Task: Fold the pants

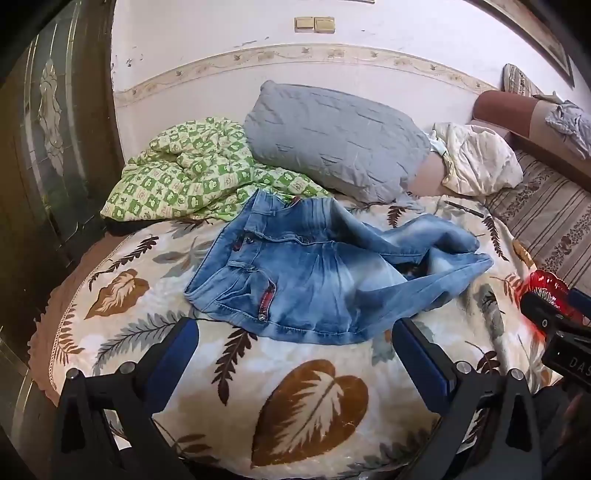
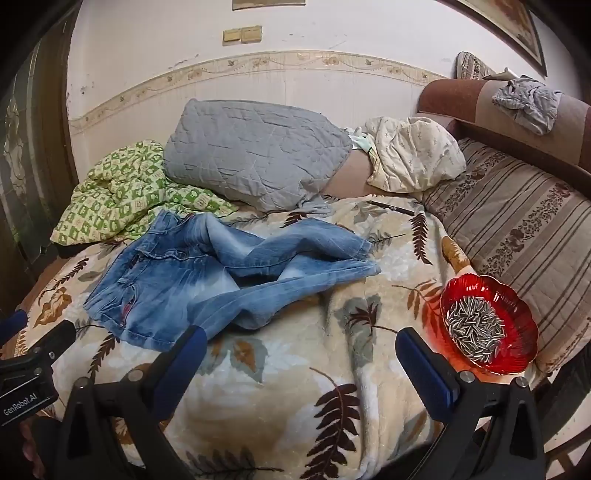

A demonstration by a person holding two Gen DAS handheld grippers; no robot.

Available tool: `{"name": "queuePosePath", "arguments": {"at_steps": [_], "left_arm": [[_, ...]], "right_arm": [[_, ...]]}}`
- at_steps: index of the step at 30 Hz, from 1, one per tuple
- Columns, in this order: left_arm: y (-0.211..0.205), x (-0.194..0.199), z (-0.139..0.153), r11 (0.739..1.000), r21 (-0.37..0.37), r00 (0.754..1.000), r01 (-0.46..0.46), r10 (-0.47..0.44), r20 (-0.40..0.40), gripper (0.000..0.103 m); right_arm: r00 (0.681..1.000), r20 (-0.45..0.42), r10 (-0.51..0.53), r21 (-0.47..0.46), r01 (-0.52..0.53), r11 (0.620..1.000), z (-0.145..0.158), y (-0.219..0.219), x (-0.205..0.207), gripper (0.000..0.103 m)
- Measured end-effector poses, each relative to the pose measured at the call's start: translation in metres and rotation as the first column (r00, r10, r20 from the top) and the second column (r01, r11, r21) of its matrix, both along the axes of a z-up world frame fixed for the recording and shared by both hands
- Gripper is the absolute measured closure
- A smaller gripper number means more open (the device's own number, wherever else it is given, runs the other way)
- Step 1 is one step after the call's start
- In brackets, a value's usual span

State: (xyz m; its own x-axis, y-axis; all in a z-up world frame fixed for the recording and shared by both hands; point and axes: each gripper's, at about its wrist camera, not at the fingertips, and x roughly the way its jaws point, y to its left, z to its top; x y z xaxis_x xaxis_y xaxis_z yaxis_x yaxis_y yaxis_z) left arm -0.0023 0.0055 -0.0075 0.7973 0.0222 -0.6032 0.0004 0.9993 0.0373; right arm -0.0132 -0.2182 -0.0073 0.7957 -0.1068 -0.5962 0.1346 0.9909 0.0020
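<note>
A bed covered by a cream blanket printed with brown and grey leaves fills the room's middle. Along its far edge lie a green checked quilt, a grey quilted pillow and a cream pillow. Behind them rises a scuffed white wall with a floral border strip and two beige switches. At the right edge stands a brown striped sofa, a grey cloth draped on its back. A dark door with patterned glass closes the left side.
</note>
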Motion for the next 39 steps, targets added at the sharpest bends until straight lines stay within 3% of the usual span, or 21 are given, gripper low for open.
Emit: {"name": "queuePosePath", "arguments": {"at_steps": [39], "left_arm": [[0.0059, -0.0009, -0.0083, 1.0, 0.011, 1.0, -0.009, 0.009, -0.023, 0.0]], "right_arm": [[1.0, -0.005, 0.019, -0.006, -0.019, 1.0, 0.001, 0.0075, -0.0009, 0.0]]}}
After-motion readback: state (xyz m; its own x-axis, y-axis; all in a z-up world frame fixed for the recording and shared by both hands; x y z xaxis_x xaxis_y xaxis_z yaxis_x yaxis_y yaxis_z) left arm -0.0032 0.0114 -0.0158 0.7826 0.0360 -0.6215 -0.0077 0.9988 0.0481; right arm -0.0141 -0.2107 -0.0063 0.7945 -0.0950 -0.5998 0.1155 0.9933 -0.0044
